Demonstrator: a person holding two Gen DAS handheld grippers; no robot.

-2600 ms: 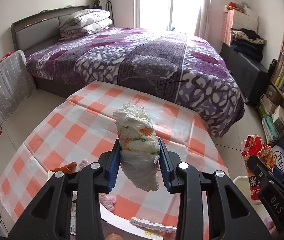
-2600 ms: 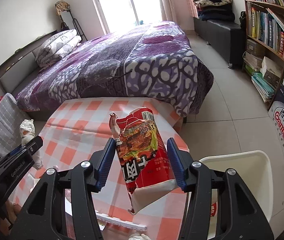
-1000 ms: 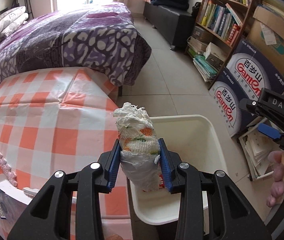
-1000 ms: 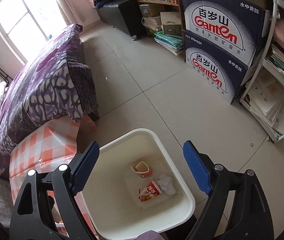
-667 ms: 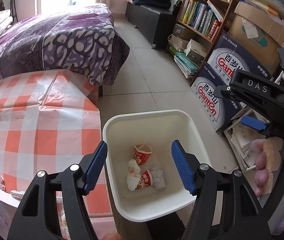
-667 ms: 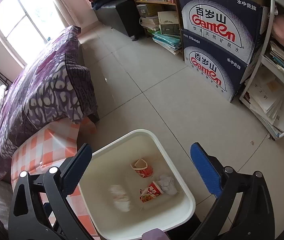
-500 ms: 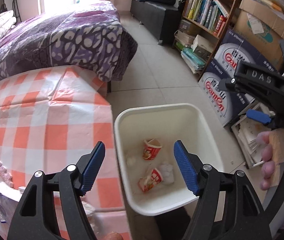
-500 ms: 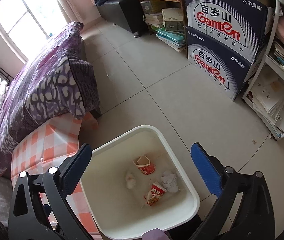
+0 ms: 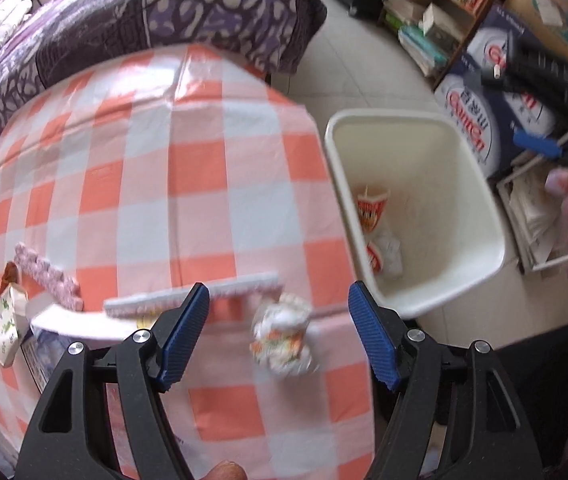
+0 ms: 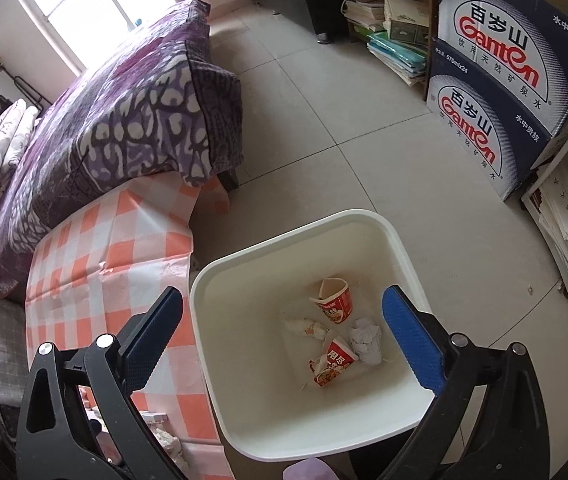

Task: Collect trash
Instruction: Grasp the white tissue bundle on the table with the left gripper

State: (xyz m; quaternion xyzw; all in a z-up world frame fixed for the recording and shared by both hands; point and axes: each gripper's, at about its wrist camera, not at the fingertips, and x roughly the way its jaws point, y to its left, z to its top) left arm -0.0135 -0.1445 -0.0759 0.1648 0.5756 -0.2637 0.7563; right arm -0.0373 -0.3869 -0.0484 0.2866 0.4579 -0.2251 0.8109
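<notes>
The white trash bin (image 10: pixel 400 248) stands on the floor beside the checkered table; it also shows in the left wrist view (image 9: pixel 488 216). In it lie a red cup (image 10: pixel 334 302), a red snack wrapper (image 10: pixel 332 364), a crumpled tissue (image 10: pixel 366 342) and a white wad (image 10: pixel 304 326). My right gripper (image 10: pixel 284 336) is open and empty above the bin. My left gripper (image 9: pixel 276 340) is open over the table's near edge, with a blurred crumpled wrapper (image 9: pixel 284 336) lying between its fingers, not gripped. More litter (image 9: pixel 4 320) lies at the table's left.
The orange-and-white checkered table (image 9: pixel 204 160) fills the left. A white comb-like strip (image 9: pixel 192 292) and a pink strip (image 9: pixel 48 272) lie on it. A purple bed (image 10: pixel 116 112) is behind. Gamten boxes (image 10: pixel 496 76) and a bookshelf stand at the right.
Both grippers let their trash fall into the bin and opened. My left gripper then swung left, back over the table, to above a crumpled wrapper. My right gripper stays over the bin.
</notes>
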